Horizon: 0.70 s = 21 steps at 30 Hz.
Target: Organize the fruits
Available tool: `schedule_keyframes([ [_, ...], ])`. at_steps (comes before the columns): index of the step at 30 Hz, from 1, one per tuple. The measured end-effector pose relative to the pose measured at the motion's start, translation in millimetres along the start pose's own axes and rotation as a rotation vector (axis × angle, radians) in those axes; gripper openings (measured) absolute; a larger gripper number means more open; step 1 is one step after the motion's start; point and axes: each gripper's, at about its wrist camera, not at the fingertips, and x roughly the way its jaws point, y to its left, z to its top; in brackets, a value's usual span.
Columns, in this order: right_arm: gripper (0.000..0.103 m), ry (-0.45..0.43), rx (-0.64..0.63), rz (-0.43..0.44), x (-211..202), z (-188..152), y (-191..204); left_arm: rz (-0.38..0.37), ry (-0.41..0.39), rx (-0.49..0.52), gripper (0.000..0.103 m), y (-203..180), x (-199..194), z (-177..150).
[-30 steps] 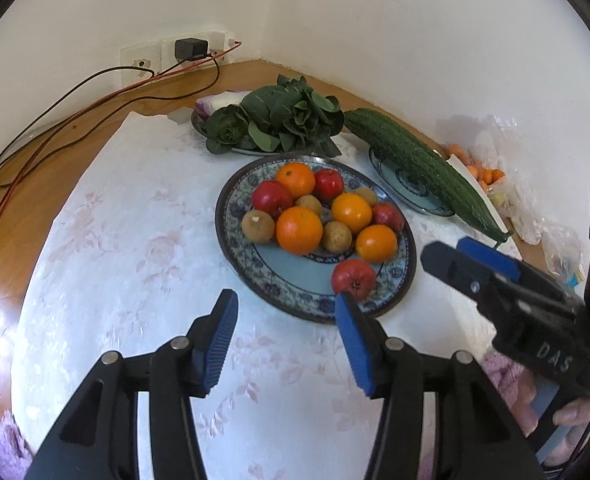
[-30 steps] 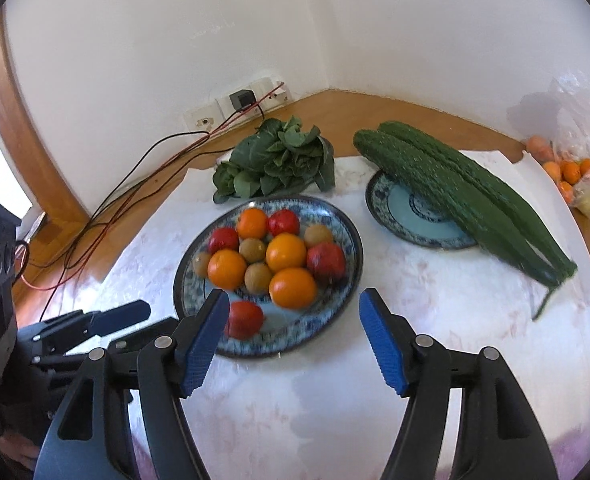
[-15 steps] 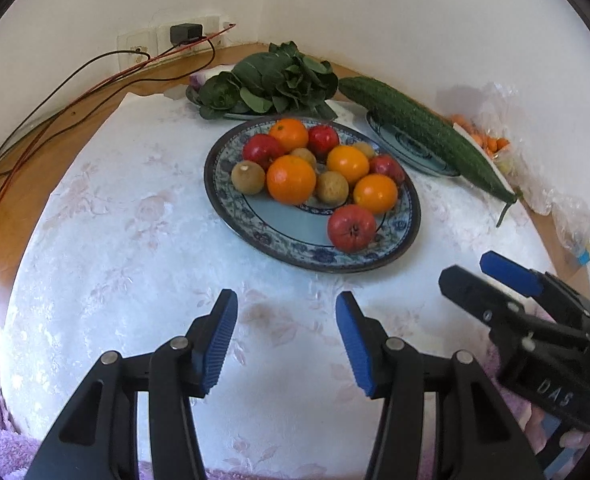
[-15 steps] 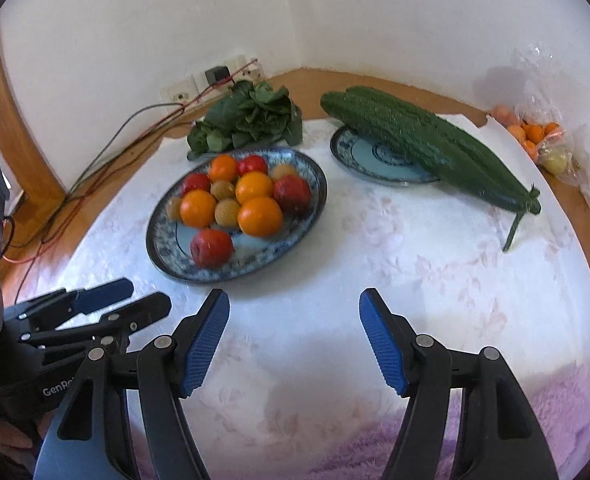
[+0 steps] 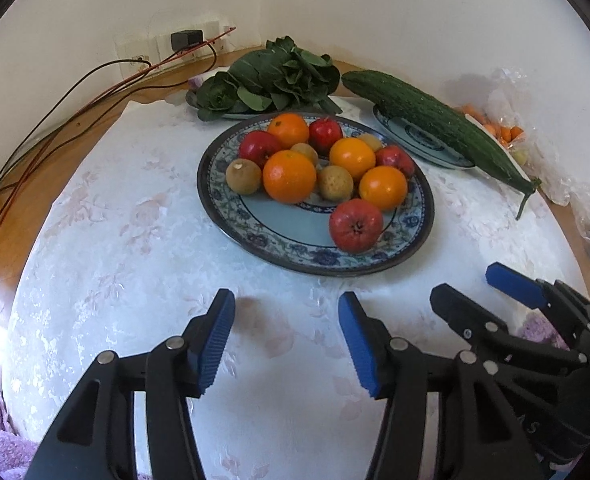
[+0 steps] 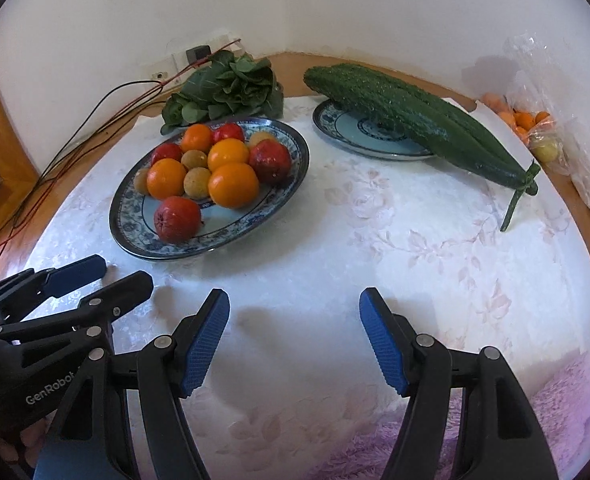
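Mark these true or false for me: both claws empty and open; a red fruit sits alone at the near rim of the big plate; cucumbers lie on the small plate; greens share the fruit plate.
1. Left claw and right claw are open and empty. True.
2. One red fruit sits apart at the near rim of the fruit plate. True.
3. The small plate holds no cucumbers. False: the cucumbers rest across it.
4. The leafy greens share the fruit plate. False: they lie behind it.

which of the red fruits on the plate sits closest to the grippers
The red fruit lying alone at the plate's near edge, apart from the pile; the other three red ones sit farther back among the oranges.
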Motion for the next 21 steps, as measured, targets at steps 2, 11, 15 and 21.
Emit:
schedule_keyframes([
  [2,0.069,-0.001,0.000,-0.003,-0.1,-0.2,0.3,0.005,-0.003,-0.002,0.058,0.0,0.1,0.5],
  [11,0.069,0.001,-0.012,-0.023,0.8,-0.5,2.1,0.032,-0.012,0.006,0.058,-0.9,1.1,-0.1],
  [15,0.069,0.001,-0.015,-0.027,1.0,-0.6,2.5,0.037,-0.013,0.008,0.058,-1.8,1.0,-0.5],
  [21,0.070,0.002,-0.015,-0.026,1.0,-0.4,2.5,0.038,-0.013,0.008,0.058,-1.9,1.0,-0.2],
])
